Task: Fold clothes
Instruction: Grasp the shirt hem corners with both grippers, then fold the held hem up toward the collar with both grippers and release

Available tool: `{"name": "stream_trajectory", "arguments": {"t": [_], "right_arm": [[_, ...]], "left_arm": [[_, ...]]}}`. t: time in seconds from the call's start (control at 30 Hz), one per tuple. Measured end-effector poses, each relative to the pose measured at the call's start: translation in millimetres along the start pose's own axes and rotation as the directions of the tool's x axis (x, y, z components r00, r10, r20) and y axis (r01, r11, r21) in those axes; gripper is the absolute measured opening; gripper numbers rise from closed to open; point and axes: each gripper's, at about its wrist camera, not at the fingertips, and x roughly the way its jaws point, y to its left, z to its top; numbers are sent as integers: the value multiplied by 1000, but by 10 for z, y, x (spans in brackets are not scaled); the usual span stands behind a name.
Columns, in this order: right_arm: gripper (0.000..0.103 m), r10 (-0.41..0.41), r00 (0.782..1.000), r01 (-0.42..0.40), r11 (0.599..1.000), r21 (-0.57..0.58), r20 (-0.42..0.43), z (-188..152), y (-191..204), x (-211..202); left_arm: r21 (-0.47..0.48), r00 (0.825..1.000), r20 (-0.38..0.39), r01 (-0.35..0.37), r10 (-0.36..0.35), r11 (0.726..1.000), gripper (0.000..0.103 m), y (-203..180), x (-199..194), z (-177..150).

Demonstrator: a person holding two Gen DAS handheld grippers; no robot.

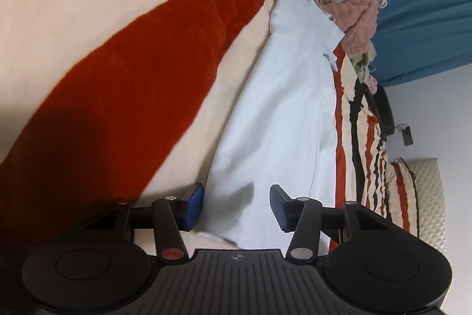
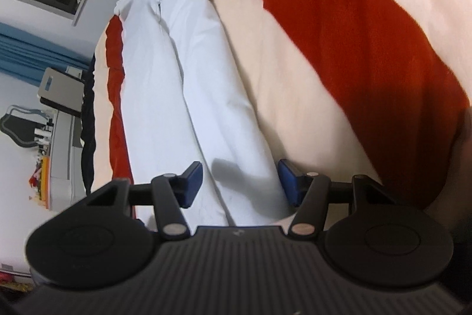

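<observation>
One white garment (image 1: 274,114) is seen, its near hem hidden, possibly trousers; left gripper (image 1: 237,207) and right gripper (image 2: 240,182) are spread, nothing clasped.

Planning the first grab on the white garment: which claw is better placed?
Near even; slight lean right. The right claw is open, with a seam of the white garment between its fingers. The left claw is open over plain cloth.
</observation>
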Motion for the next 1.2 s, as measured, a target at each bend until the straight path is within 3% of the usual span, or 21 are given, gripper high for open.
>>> {"name": "stream_trajectory", "arguments": {"t": [0.1, 0.2, 0.27, 0.37, 0.47, 0.6, 0.77, 0.93, 1.1, 1.2], "right_arm": [[47, -21, 1000, 22, 1000, -19, 7, -66, 21, -22], [29, -50, 998, 51, 998, -39, 23, -120, 40, -37], [22, -55, 998, 56, 998, -35, 40, -144, 33, -49], [14, -21, 997, 24, 999, -41, 72, -152, 42, -122], [12, 57, 993, -58, 998, 5, 108, -93, 17, -245], [12, 150, 974, -150, 989, -12, 169, 22, 142, -512], [11, 283, 927, -273, 959, -74, 246, 275, 429, -1068], [11, 336, 898, -295, 939, -177, 286, 313, 595, -1592], [11, 331, 911, -282, 935, -216, 246, 13, 350, -1858], [11, 300, 926, -253, 944, -213, 229, -147, 182, -1805]], "left_arm": [[-7, 1000, -16, -3, 3, 1000, 50, 12, 14, -30], [-15, 999, -32, -6, 5, 1000, 31, 24, 28, -61], [-45, 1000, -25, 1, -2, 999, 12, 62, 23, -54], [-87, 999, 28, 41, -38, 995, 5, 81, -43, -7], [-78, 993, 78, 100, -94, 992, 4, -18, -156, 37], [-59, 969, 141, 210, -200, 976, 4, -279, -447, 81], [6, 935, 193, 302, -298, 953, 3, -707, -895, 85], [66, 895, 231, 378, -382, 924, 3, -1082, -1314, 40], [30, 906, 207, 370, -368, 929, 3, -854, -1521, -435], [-15, 917, 180, 363, -355, 932, 3, -646, -1463, -575]]}}
